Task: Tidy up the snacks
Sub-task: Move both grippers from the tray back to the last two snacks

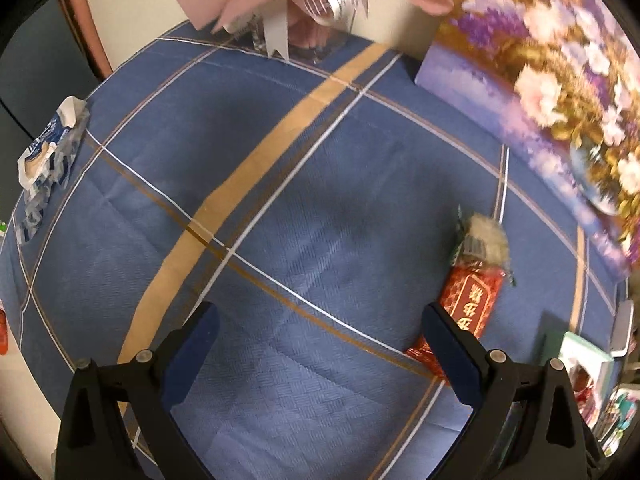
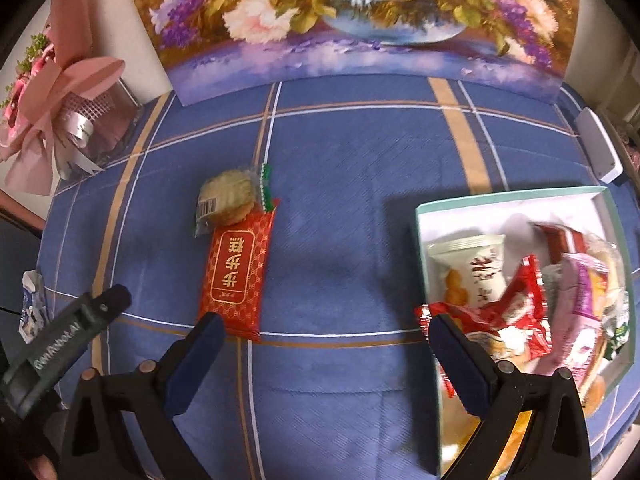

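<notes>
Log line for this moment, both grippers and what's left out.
left gripper open, empty | right gripper open, empty | red packet, round cracker pack on cloth | box part-filled

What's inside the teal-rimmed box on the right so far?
The box holds a loose pile of snacks: a white packet, a red packet, a pink packet and a red carton. They overlap, so anything beneath them and most of the box floor is hidden.

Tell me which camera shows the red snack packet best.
The right wrist view: the red snack packet lies whole and sharp on the blue cloth, touching a round biscuit pack. The left wrist view shows it only at an angle, partly hidden behind a jaw.
</notes>
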`<action>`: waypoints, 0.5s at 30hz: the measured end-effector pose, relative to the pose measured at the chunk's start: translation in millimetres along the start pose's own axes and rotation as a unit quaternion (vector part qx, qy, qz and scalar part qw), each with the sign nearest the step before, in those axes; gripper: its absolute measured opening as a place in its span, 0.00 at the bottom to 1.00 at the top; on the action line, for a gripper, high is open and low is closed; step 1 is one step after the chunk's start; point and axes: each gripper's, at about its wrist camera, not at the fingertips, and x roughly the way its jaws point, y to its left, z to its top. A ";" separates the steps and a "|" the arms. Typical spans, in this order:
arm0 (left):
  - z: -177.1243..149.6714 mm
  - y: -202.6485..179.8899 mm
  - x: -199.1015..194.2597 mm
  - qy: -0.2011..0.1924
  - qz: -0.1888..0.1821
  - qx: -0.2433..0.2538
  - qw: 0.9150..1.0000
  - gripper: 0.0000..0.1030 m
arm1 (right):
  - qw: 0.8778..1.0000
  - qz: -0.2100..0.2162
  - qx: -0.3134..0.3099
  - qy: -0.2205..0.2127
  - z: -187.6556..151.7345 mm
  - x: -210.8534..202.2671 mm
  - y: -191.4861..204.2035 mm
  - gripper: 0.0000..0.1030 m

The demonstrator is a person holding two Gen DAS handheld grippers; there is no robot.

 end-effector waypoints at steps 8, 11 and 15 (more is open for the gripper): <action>2.8 -9.5 20.4 0.010 0.016 0.013 1.000 0.98 | 1.000 0.007 0.000 0.007 9.2 19.2 8.2 1.00; 6.3 -9.1 25.8 0.006 0.021 0.013 1.000 0.98 | 1.000 0.012 0.004 0.007 14.0 28.5 9.8 1.00; 12.8 -5.3 35.7 0.002 0.031 0.009 0.999 0.98 | 1.000 0.014 0.007 0.009 18.7 44.3 13.4 1.00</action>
